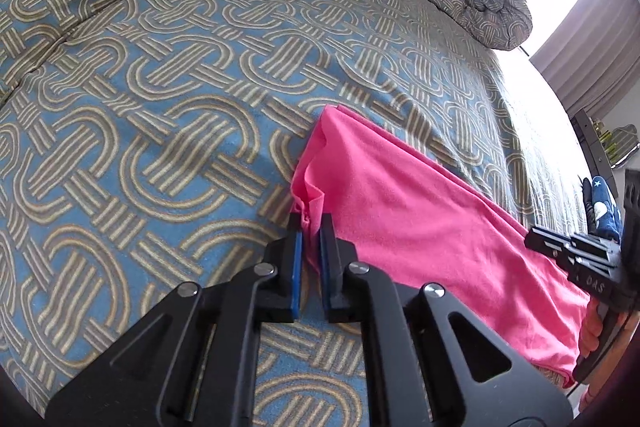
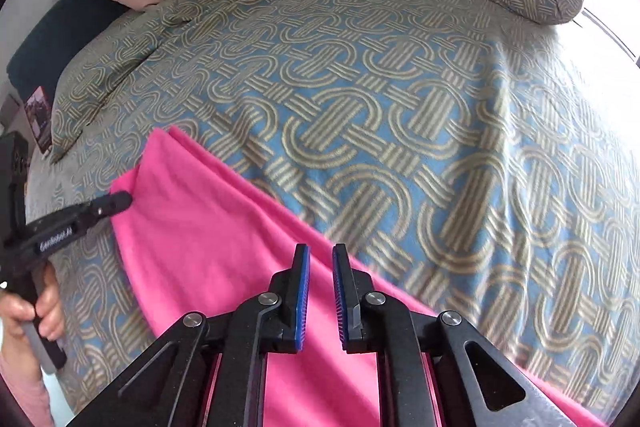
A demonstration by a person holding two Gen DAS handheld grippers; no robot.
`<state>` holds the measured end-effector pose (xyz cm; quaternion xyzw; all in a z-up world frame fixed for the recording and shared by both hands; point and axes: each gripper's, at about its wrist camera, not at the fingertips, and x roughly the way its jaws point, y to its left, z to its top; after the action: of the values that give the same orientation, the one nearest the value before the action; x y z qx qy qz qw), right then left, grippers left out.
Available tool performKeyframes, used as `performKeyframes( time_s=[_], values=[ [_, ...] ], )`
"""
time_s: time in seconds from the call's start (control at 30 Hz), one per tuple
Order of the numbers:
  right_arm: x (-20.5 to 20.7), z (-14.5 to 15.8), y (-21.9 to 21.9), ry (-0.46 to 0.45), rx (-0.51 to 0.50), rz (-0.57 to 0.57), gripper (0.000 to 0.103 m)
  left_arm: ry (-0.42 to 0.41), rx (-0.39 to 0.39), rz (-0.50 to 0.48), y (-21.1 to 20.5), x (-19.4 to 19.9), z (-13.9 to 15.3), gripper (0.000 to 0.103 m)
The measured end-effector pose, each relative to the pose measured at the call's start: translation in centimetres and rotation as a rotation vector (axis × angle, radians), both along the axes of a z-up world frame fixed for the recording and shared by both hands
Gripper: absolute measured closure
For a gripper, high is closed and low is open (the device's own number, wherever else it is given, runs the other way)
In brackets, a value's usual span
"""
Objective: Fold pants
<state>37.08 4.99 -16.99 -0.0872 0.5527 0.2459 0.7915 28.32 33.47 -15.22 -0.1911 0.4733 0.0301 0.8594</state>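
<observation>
Pink pants on patterned bed, both tongs over them.
Left wrist view: left tongs (image 1: 311, 223) pinch a bunched edge of the pants (image 1: 420, 227). Right wrist view: right tongs (image 2: 321, 253) narrowly parted above the pants (image 2: 208, 227), apparently gripping nothing; bed (image 2: 400, 107) beyond.

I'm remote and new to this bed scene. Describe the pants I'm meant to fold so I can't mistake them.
Start from the bedspread with its blue and tan interlocking loops. On its near side lie the pants, one flat stretch of cloth, their end pinched in the left gripper. They are the only plain bright pink thing there.
</observation>
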Motion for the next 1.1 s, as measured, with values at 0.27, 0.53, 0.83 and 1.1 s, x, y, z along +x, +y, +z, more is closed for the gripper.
performKeyframes(
  time_s=[0.27, 0.53, 0.83, 1.1],
  values=[
    [-5.3, 0.6, -9.2, 0.046, 0.037, -0.187, 0.088, -0.034, 0.053, -0.005, -1.1, 0.1, 2.8, 0.095],
    [-7.6, 0.9, -14.8, 0.077, 0.094, -0.314, 0.083, -0.083, 0.100, -0.070, -4.6, 0.5, 6.1, 0.095],
    [-8.7, 1.7, -18.1, 0.100, 0.216, -0.357, 0.081, -0.130, 0.067, -0.299, -15.0, 0.3, 7.8, 0.095],
    [-8.7, 1.7, -21.8, 0.185, 0.398, -0.430, 0.060, -0.040, -0.007, -0.494, -24.4, -1.7, 3.7, 0.096]
  ],
)
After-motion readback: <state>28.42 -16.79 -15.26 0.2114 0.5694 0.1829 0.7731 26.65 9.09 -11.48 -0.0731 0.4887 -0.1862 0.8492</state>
